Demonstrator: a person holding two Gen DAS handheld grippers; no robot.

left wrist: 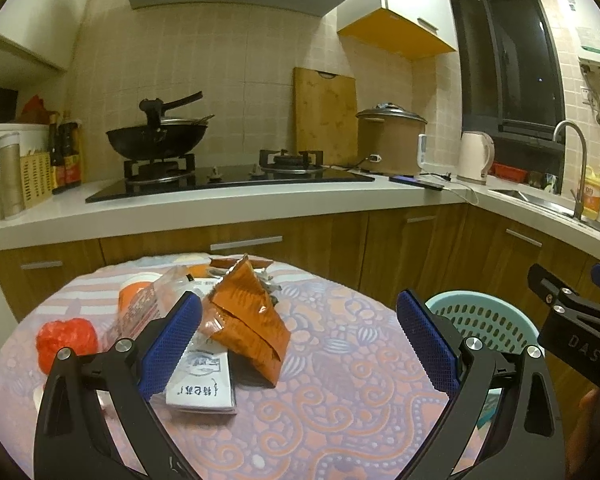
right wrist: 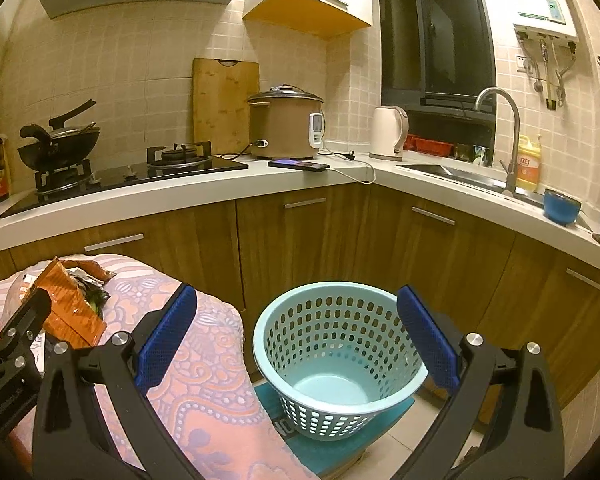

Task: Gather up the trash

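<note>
The trash sits in a loose heap toward the far left of the cloth-covered table. I count one orange foil snack bag standing peaked at the middle, one white printed packet lying flat under its near edge, one clear crinkled wrapper to its left, one crumpled red plastic lump further left, and one orange-and-white cup or lid behind the wrapper (partly hidden, so I cannot say which). More scraps lie behind the bag, too jumbled to count.

The left gripper hangs over the table with its jaws spread wide and nothing between them; its left pad is just beside the foil bag, apparently over the white packet. The right gripper is likewise spread and empty, framing the one pale blue perforated basket on the floor right of the table, which appears empty.

Risks, as I judge them: the foil bag is light and springy, so a shallow pinch on its slick peak could slip, or closing on it could drag the packet and wrapper along and scatter them. Its open mouth may spill crumbs if tipped in transit. The basket rests on a flat teal box rather than the floor itself, so a knock from the right gripper could shift or topple it. The basket's holes would let small scraps fall through.
</note>
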